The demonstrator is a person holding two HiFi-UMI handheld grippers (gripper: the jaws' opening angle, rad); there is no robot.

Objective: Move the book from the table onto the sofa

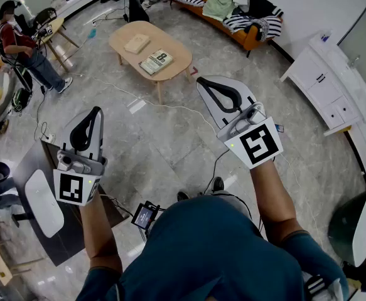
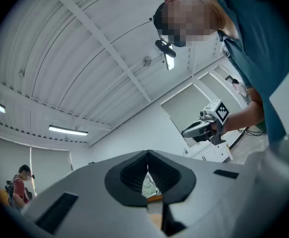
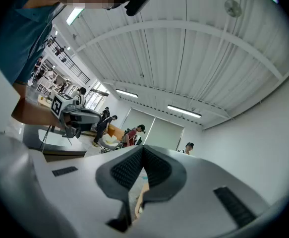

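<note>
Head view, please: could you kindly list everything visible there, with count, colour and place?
Oval light wooden coffee table: 1, pale wood, upper middle of the floor.
Tan book: 1, lying flat on the table's far half.
Black-and-white book: 1, lying flat on the table's near half.
Orange sofa: 1, along the top wall.
Loose fabrics: several, striped and pale green, piled on the sofa.
White cabinet: 1, at the right wall.
Person in a red top: 1, far left.
Small lit screen: 1, black, bottom middle.
Left claw: 1, grey with black pads, lower left, shut and empty.
Right claw: 1, same colours, centre right, shut and empty.
</note>
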